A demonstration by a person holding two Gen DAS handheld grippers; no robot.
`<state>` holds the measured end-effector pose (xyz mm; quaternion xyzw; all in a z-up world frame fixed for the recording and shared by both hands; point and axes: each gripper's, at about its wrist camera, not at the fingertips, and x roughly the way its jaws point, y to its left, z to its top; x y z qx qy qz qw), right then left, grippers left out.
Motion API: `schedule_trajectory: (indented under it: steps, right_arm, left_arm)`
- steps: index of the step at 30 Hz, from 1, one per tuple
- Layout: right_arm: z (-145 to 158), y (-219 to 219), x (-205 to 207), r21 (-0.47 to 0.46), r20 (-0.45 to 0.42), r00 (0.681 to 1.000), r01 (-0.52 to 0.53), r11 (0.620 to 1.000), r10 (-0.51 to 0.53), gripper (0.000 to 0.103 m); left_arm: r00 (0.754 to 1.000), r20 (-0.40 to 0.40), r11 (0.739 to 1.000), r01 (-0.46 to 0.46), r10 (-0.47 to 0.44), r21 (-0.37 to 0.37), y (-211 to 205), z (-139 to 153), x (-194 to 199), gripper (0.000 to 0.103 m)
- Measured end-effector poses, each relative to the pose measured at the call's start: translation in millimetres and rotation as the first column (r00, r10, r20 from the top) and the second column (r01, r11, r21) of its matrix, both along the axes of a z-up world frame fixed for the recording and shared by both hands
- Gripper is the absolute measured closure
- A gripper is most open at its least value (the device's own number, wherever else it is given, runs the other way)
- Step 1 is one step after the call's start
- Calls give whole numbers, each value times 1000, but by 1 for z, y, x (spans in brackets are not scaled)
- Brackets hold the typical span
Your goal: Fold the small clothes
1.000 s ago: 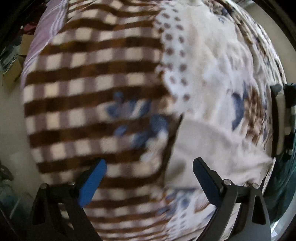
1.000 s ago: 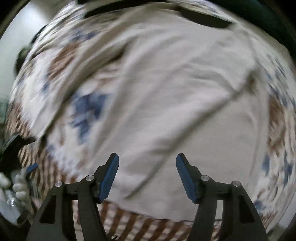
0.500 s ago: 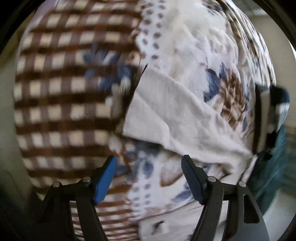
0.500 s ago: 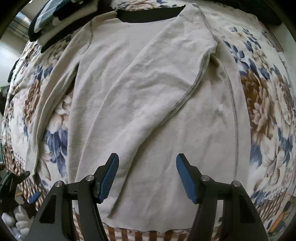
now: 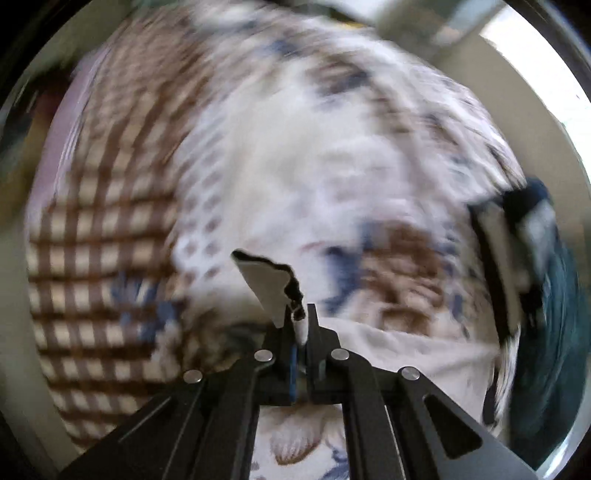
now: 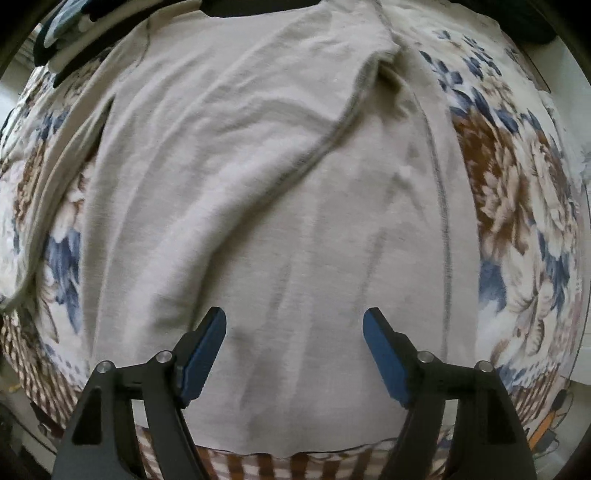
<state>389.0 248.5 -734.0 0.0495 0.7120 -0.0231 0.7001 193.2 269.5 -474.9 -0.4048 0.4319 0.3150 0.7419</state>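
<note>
A beige long-sleeved shirt (image 6: 280, 206) lies spread flat on a floral bedspread (image 6: 517, 192), its hem nearest me and its black-trimmed neck at the far edge. One sleeve is folded across its body. My right gripper (image 6: 293, 332) is open and empty, hovering over the shirt's lower part. My left gripper (image 5: 297, 325) is shut on the cuff (image 5: 269, 284) of the shirt's other sleeve, which sticks up between the fingers with a dark edge. The left wrist view is motion-blurred.
The bedspread has a brown checked border (image 5: 96, 258) on the left. A stack of folded dark and striped clothes (image 6: 66, 33) sits at the far left corner of the bed and shows in the left wrist view (image 5: 517, 236) at the right.
My left gripper has closed on the sleeve cuff and is moving with it. My right gripper has come lower and closer over the shirt, still open.
</note>
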Motion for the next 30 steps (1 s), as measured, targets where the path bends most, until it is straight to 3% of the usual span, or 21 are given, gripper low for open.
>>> schedule_trajectory:
  steps: [1,3,6,8,9,10,11,12,13,15,17,20,22,24,25,26,27,28,29,30]
  right_arm:
    - [0,-4,-2,6,-2,1000,6,1000,-6,25]
    - [3,-18,-11,11,-6,1000,15,1000,-15,25]
    - [12,-52,-33,19,-15,999,40,999,-40,25]
    - [14,-78,-50,19,-35,997,67,998,-66,25]
    - [15,-92,-60,23,-44,996,82,996,-80,25]
    - [15,-104,-68,24,-56,994,99,995,-97,25]
    - [16,-119,-80,23,-73,990,121,992,-119,25]
    - [15,-133,-87,23,-85,987,139,990,-137,25]
    - [16,-145,-95,22,-95,983,159,987,-156,25]
    - [18,-174,-112,21,-115,973,202,979,-199,25]
    - [20,-203,-129,16,-128,962,245,969,-241,25]
    - [23,-244,-155,-7,-141,947,290,957,-288,25]
    - [23,-264,-166,-12,-148,942,303,953,-302,25]
    - [27,-288,-177,6,-150,937,320,947,-316,25]
    - [29,-301,-183,20,-147,937,323,946,-317,25]
    - [34,-312,-188,32,-138,938,326,945,-319,25]
    - [37,-322,-189,44,-127,938,329,943,-321,25]
    - [43,-331,-191,59,-115,939,332,941,-324,25]
    - [50,-338,-192,74,-101,939,336,939,-328,25]
    - [57,-344,-194,87,-85,939,340,936,-333,25]
  left_arm:
    - [997,16,995,80,-81,60,-12,18,9,102]
    - [969,51,960,233,-243,158,-41,48,28,102]
    - [855,99,846,476,-509,239,-105,88,52,102]
    - [725,123,726,634,-678,268,-159,103,61,102]
    - [619,124,626,726,-775,284,-198,105,65,102]
    - [545,116,553,781,-831,291,-224,104,66,102]
    - [445,120,460,843,-888,278,-255,98,62,102]
    - [382,115,399,879,-917,263,-276,93,61,102]
    - [293,97,309,918,-951,251,-305,83,56,102]
    - [156,72,169,960,-985,225,-344,64,40,102]
    - [41,40,47,980,-998,191,-374,42,15,102]
    - [-82,-6,-82,988,-997,129,-398,9,-16,101]
    - [-131,-60,-137,986,-990,98,-408,-9,-27,98]
    - [-151,-93,-155,987,-984,40,-417,-21,-36,97]
    - [-146,-94,-149,988,-985,28,-416,-21,-33,94]
    - [-128,-98,-131,991,-987,22,-409,-21,-31,75]
    - [-116,-93,-118,993,-989,13,-407,-18,-26,38]
    - [-97,-76,-97,995,-992,-1,-401,-14,-23,19]
    - [-69,-67,-69,998,-995,-9,-391,-10,-19,5]
    - [-35,-58,-34,999,-998,-15,-380,-6,-15,5]
